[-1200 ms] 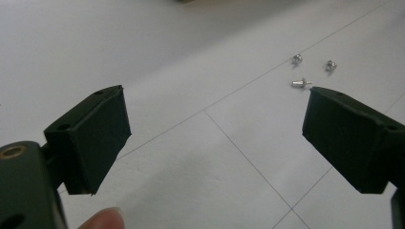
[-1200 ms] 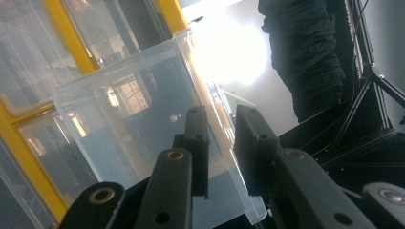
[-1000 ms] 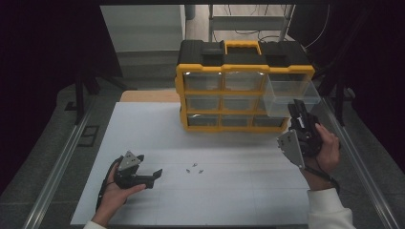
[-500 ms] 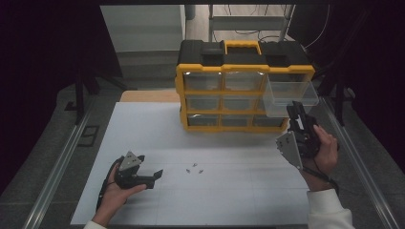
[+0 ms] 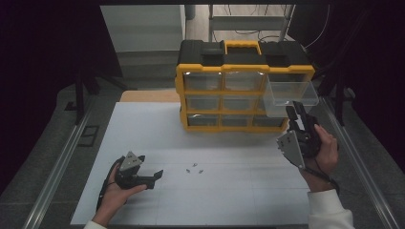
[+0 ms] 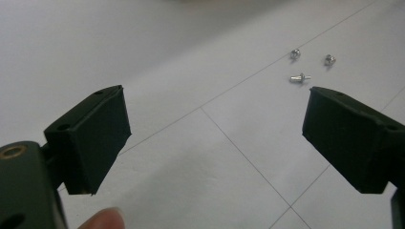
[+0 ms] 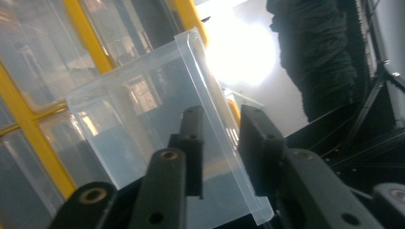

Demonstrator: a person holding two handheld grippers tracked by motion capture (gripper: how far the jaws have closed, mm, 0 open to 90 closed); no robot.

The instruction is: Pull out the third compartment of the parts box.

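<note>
A yellow and black drawer organizer (image 5: 224, 100) stands at the back of the white table (image 5: 143, 133). Its clear top-right drawer (image 5: 289, 95) (image 7: 133, 114) is pulled out. My right gripper (image 5: 293, 112) (image 7: 222, 138) points up at it and straddles the drawer's front wall. Its jaws have just been opening, so the wall stands loosely between them. My left gripper (image 5: 154, 177) (image 6: 217, 129) rests open on the table near the front left, with nothing between its jaws. Three small silver screws (image 5: 193, 168) (image 6: 301, 77) lie just beyond it.
The organizer's other clear drawers (image 5: 224, 81) are pushed in. A wooden board (image 5: 148, 96) lies behind the table's far left corner. Metal rails (image 5: 57, 167) run along both sides of the table.
</note>
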